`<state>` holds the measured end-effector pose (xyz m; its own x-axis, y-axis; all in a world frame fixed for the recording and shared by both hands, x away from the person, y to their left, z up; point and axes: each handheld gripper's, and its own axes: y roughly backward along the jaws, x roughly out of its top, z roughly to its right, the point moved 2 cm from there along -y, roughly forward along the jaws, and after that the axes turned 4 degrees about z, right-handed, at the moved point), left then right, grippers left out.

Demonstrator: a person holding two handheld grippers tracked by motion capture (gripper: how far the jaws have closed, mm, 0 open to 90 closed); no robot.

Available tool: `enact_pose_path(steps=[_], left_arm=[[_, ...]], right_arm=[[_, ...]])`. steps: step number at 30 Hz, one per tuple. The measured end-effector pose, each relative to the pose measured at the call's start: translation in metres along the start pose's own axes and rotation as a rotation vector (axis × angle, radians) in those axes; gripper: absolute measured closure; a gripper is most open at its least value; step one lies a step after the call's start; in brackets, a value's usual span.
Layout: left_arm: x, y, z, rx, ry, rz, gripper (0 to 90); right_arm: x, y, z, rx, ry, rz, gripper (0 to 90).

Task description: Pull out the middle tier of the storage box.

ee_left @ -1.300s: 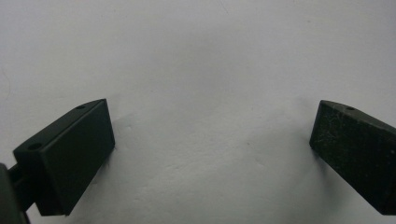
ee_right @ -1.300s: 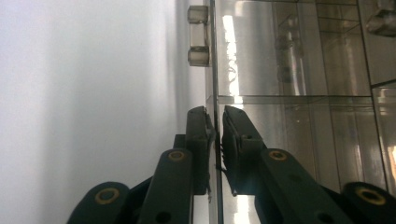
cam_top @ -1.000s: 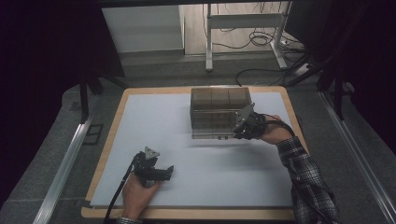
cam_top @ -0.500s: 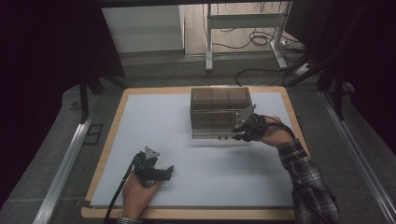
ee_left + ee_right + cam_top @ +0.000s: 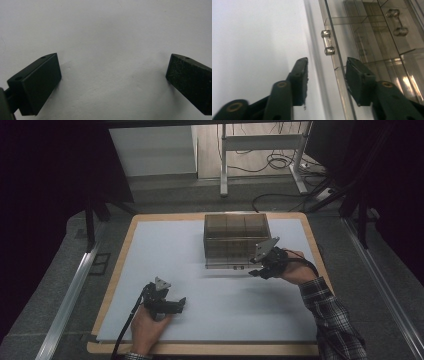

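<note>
The clear drawer box (image 5: 234, 240) stood at the surface's (image 5: 165, 245) far middle, its front panel's edge running lengthwise between the right gripper's (image 5: 327, 75) fingers, which had just been opening, while the left gripper (image 5: 172, 304), fingers spread, rested well apart.

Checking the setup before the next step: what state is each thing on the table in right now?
Clear box: upright on the white mat, front panel between the right gripper's jaws.
Clear handle: on the front panel, ungripped.
Right gripper: jaws just been opening, open, pads off the panel.
Left gripper: open, nothing between the jaws, over the mat.
</note>
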<state>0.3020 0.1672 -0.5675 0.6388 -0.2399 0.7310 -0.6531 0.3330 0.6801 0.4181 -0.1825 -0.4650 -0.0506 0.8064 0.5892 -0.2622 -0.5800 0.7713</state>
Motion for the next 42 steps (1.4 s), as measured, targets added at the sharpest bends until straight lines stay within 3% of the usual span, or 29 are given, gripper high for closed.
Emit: enact_pose_path(steps=[10,16,17,24,34,42], left_arm=[[0.000,0.000,0.000,0.000,-0.003,0.000,0.0],[0.000,0.000,0.000,0.001,-0.003,-0.001,0.0],[0.000,0.000,0.000,0.001,-0.003,-0.001,0.0],[0.000,0.000,0.000,0.001,0.000,0.002,0.0],[0.000,0.000,0.000,0.001,0.003,0.002,0.0],[0.000,0.000,0.000,0.001,0.003,0.002,0.0]], right_arm=[[-0.007,0.009,-0.015,-0.079,-0.091,0.012,32.7],[-0.010,0.010,-0.023,-0.105,-0.130,0.022,28.1],[-0.011,0.011,-0.026,-0.112,-0.163,0.037,26.0],[-0.021,0.012,-0.038,-0.125,-0.212,0.055,21.7],[-0.044,0.009,-0.058,-0.146,-0.337,0.104,11.5],[-0.058,0.006,-0.072,-0.156,-0.385,0.125,5.5]])
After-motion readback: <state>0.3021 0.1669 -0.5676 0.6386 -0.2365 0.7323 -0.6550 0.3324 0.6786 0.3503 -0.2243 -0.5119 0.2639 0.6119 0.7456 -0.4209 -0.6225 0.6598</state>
